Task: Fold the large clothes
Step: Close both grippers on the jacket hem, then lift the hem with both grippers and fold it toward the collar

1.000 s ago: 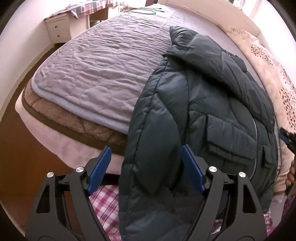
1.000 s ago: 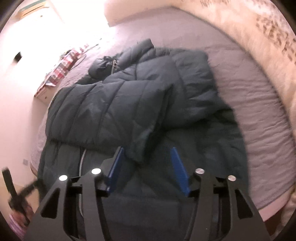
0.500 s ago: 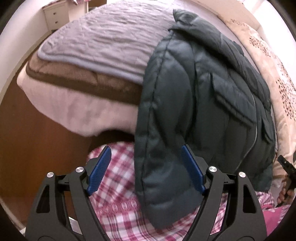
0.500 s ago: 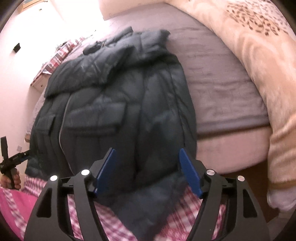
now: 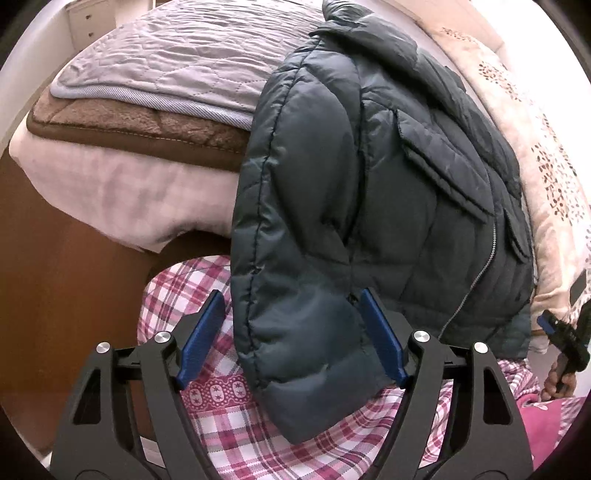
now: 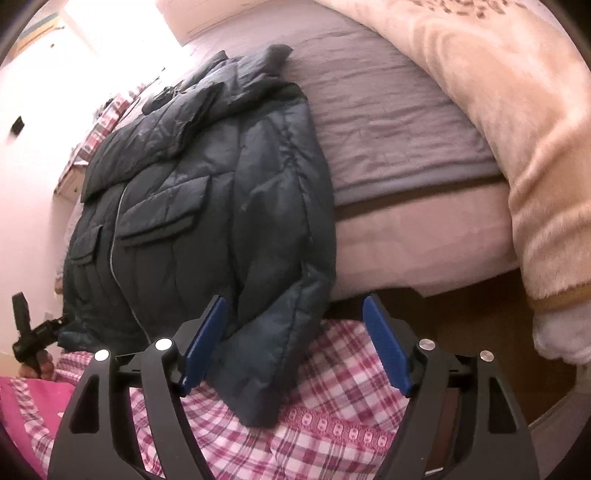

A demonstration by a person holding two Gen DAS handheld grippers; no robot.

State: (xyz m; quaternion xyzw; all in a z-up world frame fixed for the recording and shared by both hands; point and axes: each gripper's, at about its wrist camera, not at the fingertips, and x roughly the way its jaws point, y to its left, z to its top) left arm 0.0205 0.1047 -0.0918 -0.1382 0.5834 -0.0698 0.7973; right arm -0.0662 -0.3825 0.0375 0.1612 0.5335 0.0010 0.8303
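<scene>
A dark teal puffer jacket (image 5: 388, 184) lies front up on the bed, zipper closed, its hem toward me. Both sleeves hang over the bed's edge onto a person's plaid lap. My left gripper (image 5: 291, 295) is open around one sleeve's cuff end (image 5: 295, 339); the left pad stands clear of it and the right pad is at its edge. In the right wrist view the jacket (image 6: 207, 206) drops its other sleeve (image 6: 273, 332) between the jaws of my right gripper (image 6: 295, 300). Those jaws are opening, and the sleeve lies against the left pad only.
The bed has a grey quilted cover (image 5: 177, 62) over a brown blanket (image 5: 129, 125) and a pale sheet. A beige patterned blanket (image 6: 498, 110) is heaped on the right. A white drawer unit (image 5: 85, 22) stands far left. The person's plaid trousers (image 5: 258, 443) fill the foreground.
Both grippers have drawn back from over the bed to its near edge and tilted down. The right jaws have widened. A hanging sleeve now sits between each pair.
</scene>
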